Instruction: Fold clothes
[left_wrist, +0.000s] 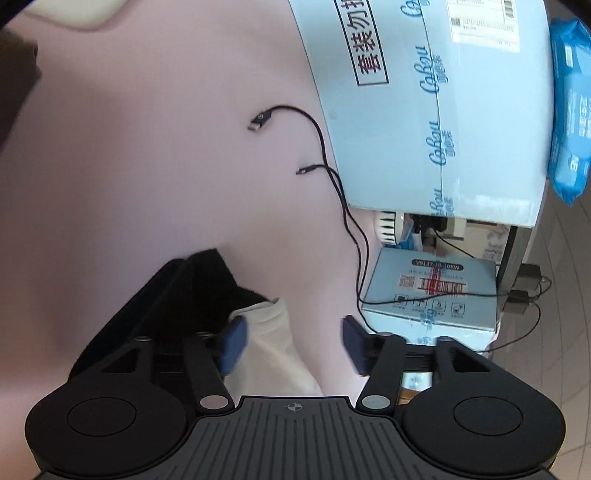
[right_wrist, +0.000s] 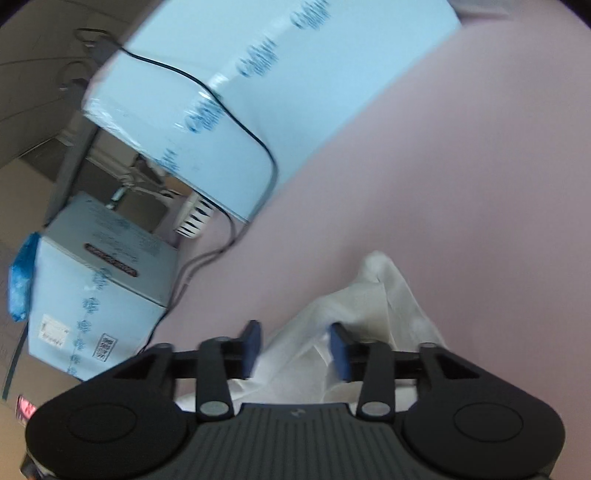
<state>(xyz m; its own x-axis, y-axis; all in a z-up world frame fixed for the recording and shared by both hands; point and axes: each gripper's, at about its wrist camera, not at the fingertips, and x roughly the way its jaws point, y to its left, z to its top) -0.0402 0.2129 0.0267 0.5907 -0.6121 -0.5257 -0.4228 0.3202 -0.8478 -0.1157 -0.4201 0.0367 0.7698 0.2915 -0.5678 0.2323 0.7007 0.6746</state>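
The white garment (right_wrist: 369, 332) lies crumpled on the pale pink surface (right_wrist: 461, 166), its thin, slightly sheer cloth bunched into soft folds with one peak standing up. In the left wrist view a corner of the same white cloth (left_wrist: 269, 343) lies next to a black garment (left_wrist: 207, 288).

The right gripper (right_wrist: 295, 350) is released, its blue pads (right_wrist: 251, 347) spread wide with the white cloth lying below and between them, not pinched. The left gripper (left_wrist: 293, 343) is likewise released, jaws wide; its left pad (left_wrist: 232, 343) sits at the edge of the white cloth, and whether it touches is unclear.

Beyond, two black cables (left_wrist: 332, 173) trail across the surface. A large light blue carton (left_wrist: 424, 110) carries repeated "CoRou" lettering, boxed Chinese characters and a shipping label too small to read. A smaller blue box (left_wrist: 432, 291) shows "V9137", partly legible, above a barcode. A blue wipes pack (left_wrist: 570, 110) leans beside the carton.
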